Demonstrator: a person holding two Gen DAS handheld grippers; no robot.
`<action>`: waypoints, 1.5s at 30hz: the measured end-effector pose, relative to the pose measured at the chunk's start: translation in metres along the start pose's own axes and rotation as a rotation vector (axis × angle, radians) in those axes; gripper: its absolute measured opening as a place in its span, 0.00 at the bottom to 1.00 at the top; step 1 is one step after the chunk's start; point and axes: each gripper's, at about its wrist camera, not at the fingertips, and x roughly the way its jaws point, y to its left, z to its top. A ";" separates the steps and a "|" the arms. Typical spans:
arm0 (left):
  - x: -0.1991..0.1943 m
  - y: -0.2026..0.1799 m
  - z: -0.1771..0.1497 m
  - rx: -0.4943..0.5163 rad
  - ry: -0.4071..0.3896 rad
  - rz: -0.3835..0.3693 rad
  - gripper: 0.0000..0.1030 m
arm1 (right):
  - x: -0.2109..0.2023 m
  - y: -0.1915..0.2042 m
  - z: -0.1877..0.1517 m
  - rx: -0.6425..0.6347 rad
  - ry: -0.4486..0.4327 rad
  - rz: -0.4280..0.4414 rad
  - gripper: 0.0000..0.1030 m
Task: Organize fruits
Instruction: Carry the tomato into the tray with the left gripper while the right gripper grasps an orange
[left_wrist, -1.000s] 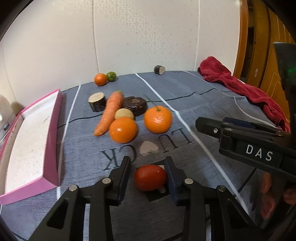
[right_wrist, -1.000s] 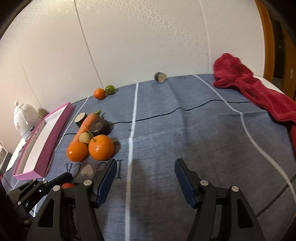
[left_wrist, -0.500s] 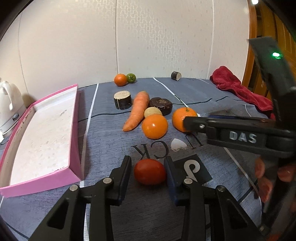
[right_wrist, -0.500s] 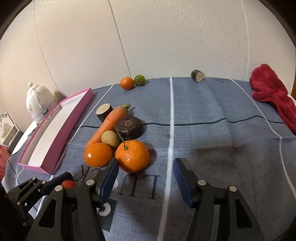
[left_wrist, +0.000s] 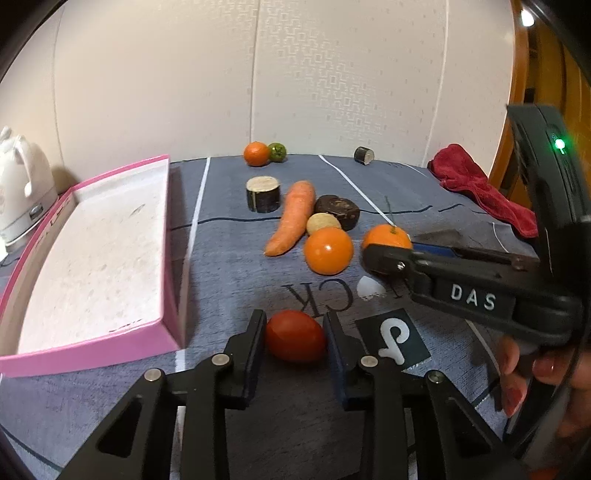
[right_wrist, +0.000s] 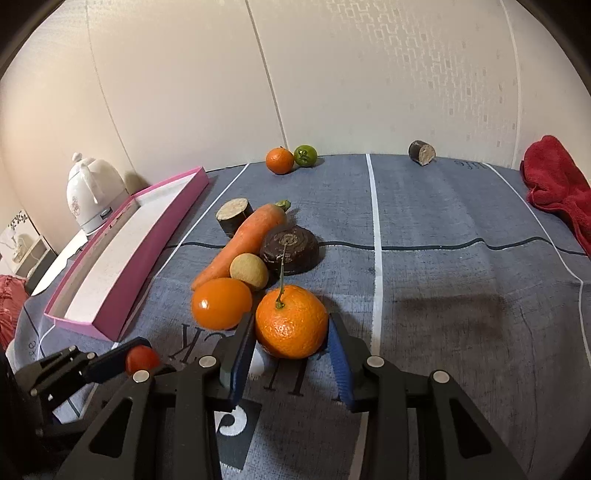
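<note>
A grey printed cloth (right_wrist: 443, 295) covers a table against a pale wall. Two hand-held grippers work side by side over scattered produce.

The left gripper (left_wrist: 295, 332) has its two fingers pressed against either side of a small red tomato (left_wrist: 295, 335), which sits low over the cloth just beside the near corner of a shallow pink box (left_wrist: 92, 266). Whether the tomato is lifted or resting on the cloth cannot be told. The box holds nothing visible.

The right gripper (right_wrist: 291, 336) has its blue-padded fingers straddling an orange (right_wrist: 291, 321) with a thin green stem; the pads sit at or very near its sides, but a firm clamp cannot be confirmed. This orange rests on the cloth, just beside a smoother orange (right_wrist: 221, 308), a small tan round fruit (right_wrist: 249, 271), a carrot (right_wrist: 243, 240) and a dark round slice (right_wrist: 290, 249).

Handling, as a judgement: the tomato looks light, smooth-skinned and soft (easy to bruise or squirt free), so a gentle squeeze across its widest middle seems best. The orange should be firmer and a little heavier, with a dimpled peel that grips well; take it across the widest part, clear of the stem.

Far back lie another orange (right_wrist: 279, 160) touching a green fruit (right_wrist: 305, 156), and a red towel (right_wrist: 554, 192) at the right edge.
</note>
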 end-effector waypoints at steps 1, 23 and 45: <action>-0.001 0.000 -0.001 0.003 0.000 -0.001 0.31 | -0.001 0.001 0.000 -0.004 -0.002 -0.002 0.38; -0.041 0.031 0.005 -0.051 -0.053 0.055 0.30 | -0.027 0.024 0.009 -0.020 -0.066 -0.014 0.38; -0.071 0.131 0.006 -0.231 -0.095 0.194 0.30 | -0.024 0.099 0.032 -0.112 -0.060 0.094 0.38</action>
